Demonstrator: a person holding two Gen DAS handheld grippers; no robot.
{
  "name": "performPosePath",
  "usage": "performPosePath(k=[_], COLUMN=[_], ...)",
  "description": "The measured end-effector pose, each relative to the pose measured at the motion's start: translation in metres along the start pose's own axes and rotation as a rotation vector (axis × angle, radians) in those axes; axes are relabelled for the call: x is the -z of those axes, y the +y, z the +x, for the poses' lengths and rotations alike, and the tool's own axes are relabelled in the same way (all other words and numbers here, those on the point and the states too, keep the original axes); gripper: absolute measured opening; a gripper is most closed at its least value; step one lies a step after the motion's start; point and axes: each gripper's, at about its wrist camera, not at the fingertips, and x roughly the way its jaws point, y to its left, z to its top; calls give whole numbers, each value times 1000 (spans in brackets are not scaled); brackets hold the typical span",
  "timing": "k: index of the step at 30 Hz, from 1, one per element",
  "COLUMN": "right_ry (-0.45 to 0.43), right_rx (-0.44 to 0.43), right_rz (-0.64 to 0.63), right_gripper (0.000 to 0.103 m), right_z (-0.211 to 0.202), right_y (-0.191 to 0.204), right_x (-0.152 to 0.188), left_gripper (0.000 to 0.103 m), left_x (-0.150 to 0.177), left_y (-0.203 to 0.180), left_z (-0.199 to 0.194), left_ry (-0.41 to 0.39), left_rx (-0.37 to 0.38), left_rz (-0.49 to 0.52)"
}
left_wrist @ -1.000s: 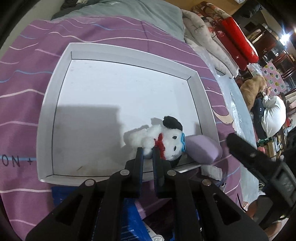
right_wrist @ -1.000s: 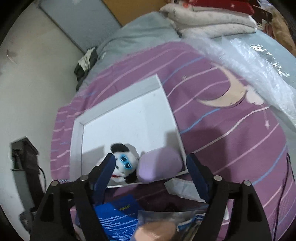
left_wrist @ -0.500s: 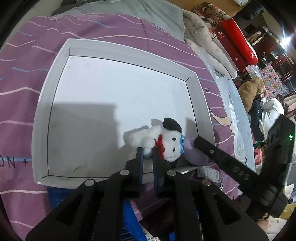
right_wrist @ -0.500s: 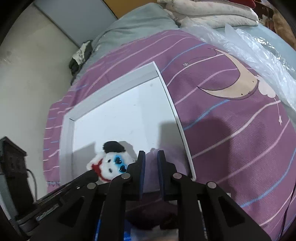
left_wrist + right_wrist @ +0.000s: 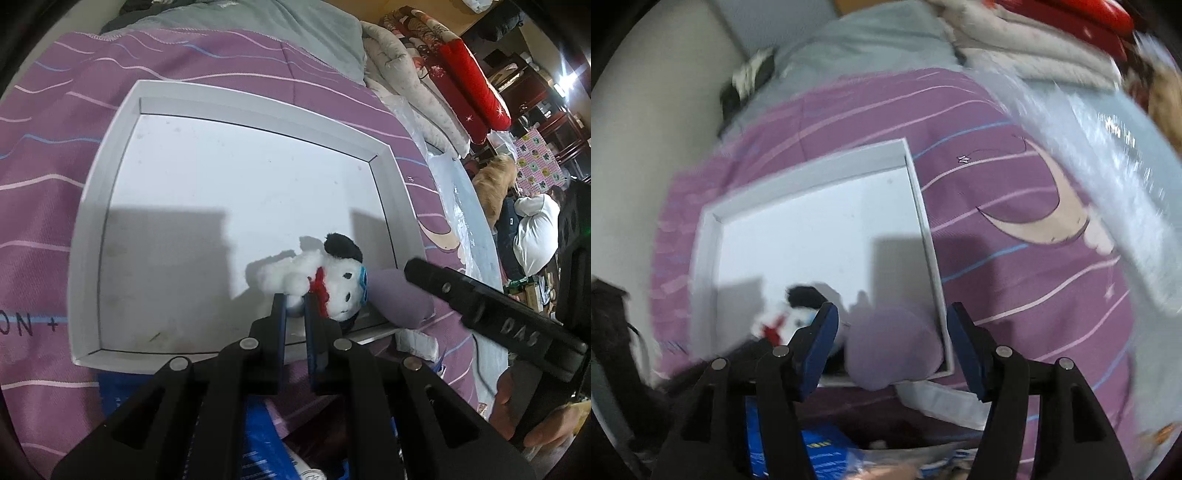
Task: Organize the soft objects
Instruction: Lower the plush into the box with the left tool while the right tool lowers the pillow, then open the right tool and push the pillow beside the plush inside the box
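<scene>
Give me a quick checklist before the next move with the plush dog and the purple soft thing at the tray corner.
1. Left gripper clamped on plush dog: ok, jaws nearly shut on its white fur.
2. Right gripper clear of purple cushion: ok, jaws opening, pads not pressing it.
3. Purple cushion fully inside white tray: not ok, it overhangs the near corner rim.
4. Plush dog inside tray: ok, near the front wall.
5. Free tray floor behind the toys: ok.
6. Right wrist view sharp: not ok, blurred.
</scene>
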Motion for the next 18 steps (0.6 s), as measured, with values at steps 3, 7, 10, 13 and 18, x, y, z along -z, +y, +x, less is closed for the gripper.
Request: performPosePath(k=[3,7,10,13,18], right_ry=[70,135,128,97,6], right_rx=[32,101,103,91,16], right_rz=[-74,-128,-130,-92,-33], right_gripper=[61,49,37,21,13], right_z=[9,23,20,13,-5], right_y=[6,6,2,-10,-27], right_x=[2,5,5,6,13], left_gripper=[11,11,11,11,11], left_x=[0,0,0,0,1], left_y=[5,11,13,12,10], left_z=[-3,-4,-4,-5,-7], left_ry=[-5,5,5,2,-14], left_rx=[-5,19,28,35,44], left_rz=[-11,-12,-19,-19,-12])
